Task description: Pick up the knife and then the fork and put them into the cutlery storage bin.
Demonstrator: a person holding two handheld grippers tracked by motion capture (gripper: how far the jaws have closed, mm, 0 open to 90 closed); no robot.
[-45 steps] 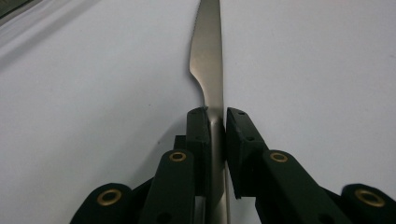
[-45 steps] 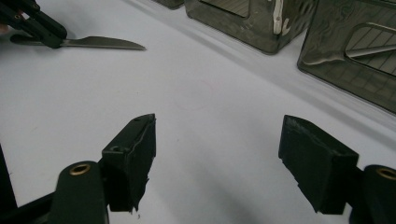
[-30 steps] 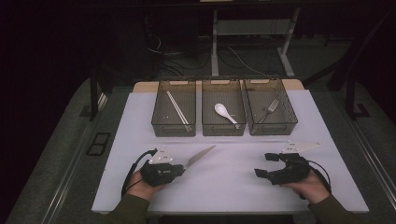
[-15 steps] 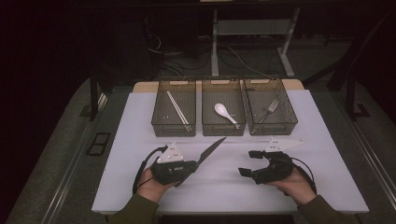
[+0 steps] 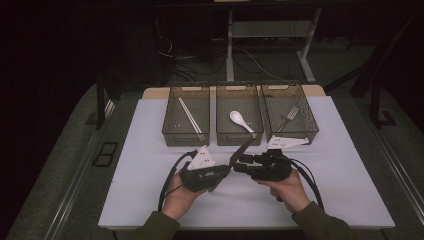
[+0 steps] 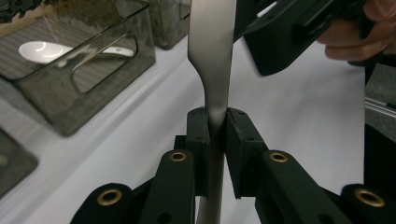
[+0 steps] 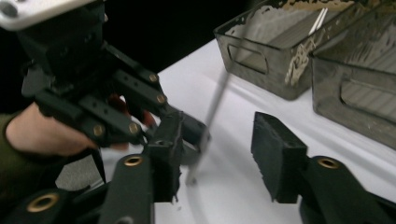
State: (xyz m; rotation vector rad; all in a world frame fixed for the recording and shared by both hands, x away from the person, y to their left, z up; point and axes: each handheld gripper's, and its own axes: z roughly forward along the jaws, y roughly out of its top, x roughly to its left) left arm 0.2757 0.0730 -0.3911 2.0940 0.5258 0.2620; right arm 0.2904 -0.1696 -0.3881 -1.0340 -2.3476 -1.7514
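Pinching a knife [image 6: 212,70], the left gripper [image 5: 226,170] is offering it to the spread right gripper [image 7: 219,158], handover pending, binning left.

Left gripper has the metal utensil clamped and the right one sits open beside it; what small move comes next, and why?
Probably shut the right gripper on the knife. The left gripper clamps its narrow handle, the blade rising toward the trays, and the right gripper's jaws stand open on either side of the handle's lower end, which looks like a handover.
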